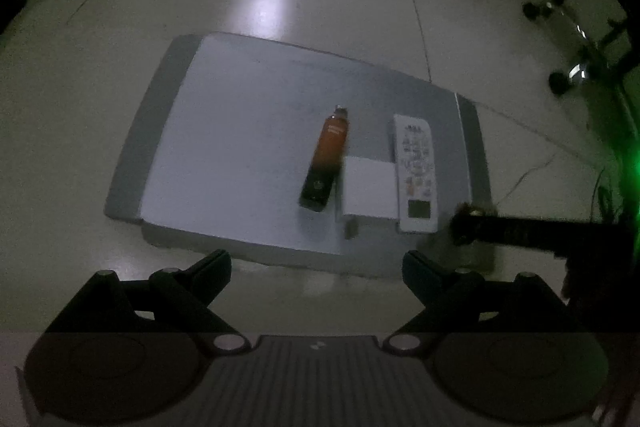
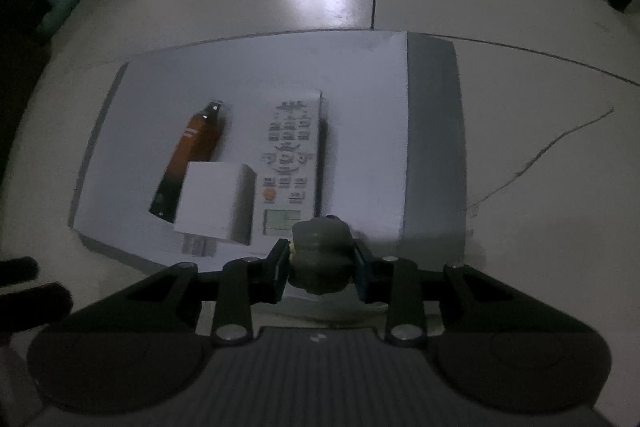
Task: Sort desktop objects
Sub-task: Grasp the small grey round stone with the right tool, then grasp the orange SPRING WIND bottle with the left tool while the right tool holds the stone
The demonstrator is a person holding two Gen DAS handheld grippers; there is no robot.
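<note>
Pale floor under a grey-white board [image 2: 432, 131]: bottle [image 2: 192, 155], white box [image 2: 212, 199], remote [image 2: 288, 163] already lined up. Right gripper [image 2: 322, 263] pinches a small grey lumpy obj. [image 2: 320, 255], not yet placed; left gripper [image 1: 316, 267] wide open, holds nothing.

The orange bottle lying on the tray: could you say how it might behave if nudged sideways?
The orange bottle lies on its side and looks round, so it would probably roll across the smooth tray. The white charger beside it might stop it on that side.
</note>
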